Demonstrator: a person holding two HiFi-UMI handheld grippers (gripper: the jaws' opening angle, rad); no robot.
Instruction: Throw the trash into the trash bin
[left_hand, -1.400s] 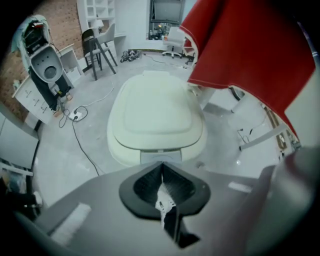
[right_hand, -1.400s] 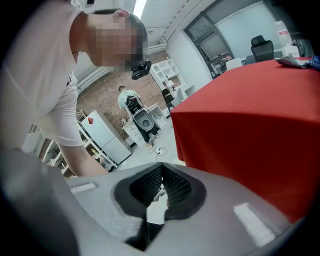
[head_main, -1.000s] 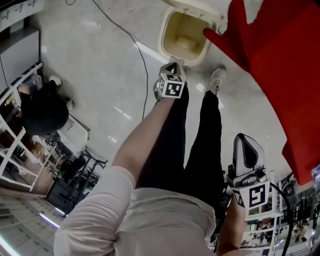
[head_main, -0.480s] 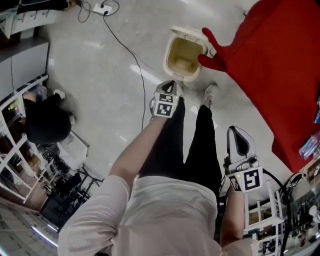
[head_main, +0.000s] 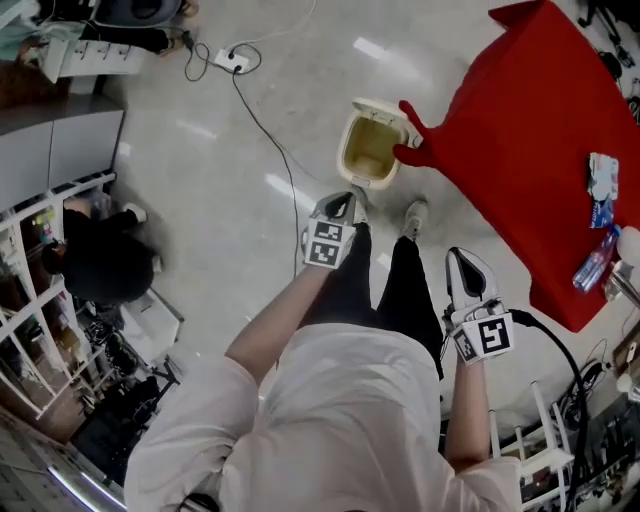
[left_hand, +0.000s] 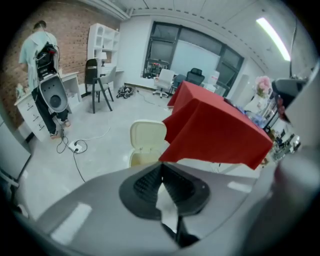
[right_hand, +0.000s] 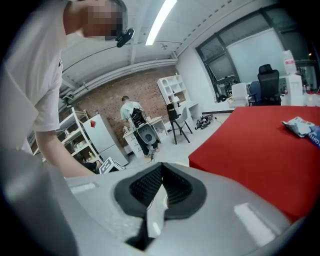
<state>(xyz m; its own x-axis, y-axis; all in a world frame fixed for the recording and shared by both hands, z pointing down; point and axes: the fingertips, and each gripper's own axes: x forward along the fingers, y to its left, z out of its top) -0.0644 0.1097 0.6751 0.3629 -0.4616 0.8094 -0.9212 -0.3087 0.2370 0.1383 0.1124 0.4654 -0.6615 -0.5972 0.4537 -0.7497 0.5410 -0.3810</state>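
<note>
The cream trash bin (head_main: 368, 150) stands on the floor with its lid open, at the corner of the red-clothed table (head_main: 530, 150); the left gripper view shows the same trash bin (left_hand: 144, 150) below the jaws. My left gripper (head_main: 346, 202) hangs over the floor just short of the bin, jaws shut with nothing seen between the pads (left_hand: 150, 182). My right gripper (head_main: 459, 258) hangs beside my right leg, shut and empty (right_hand: 161, 181). On the table lie a crumpled wrapper (head_main: 602, 188) and a plastic bottle (head_main: 592, 262). The right gripper view also catches the wrapper (right_hand: 299, 126).
My legs and shoes (head_main: 414, 215) stand right before the bin. A cable runs over the floor from a power strip (head_main: 228, 60). A person in dark clothes (head_main: 95, 262) crouches at the left by white shelving (head_main: 25, 300). Another person (left_hand: 37, 55) stands at a desk.
Both grippers have risen from the floor, the left one farther, up and away from the bin. The view now takes in more floor and table, with the bin smaller.
</note>
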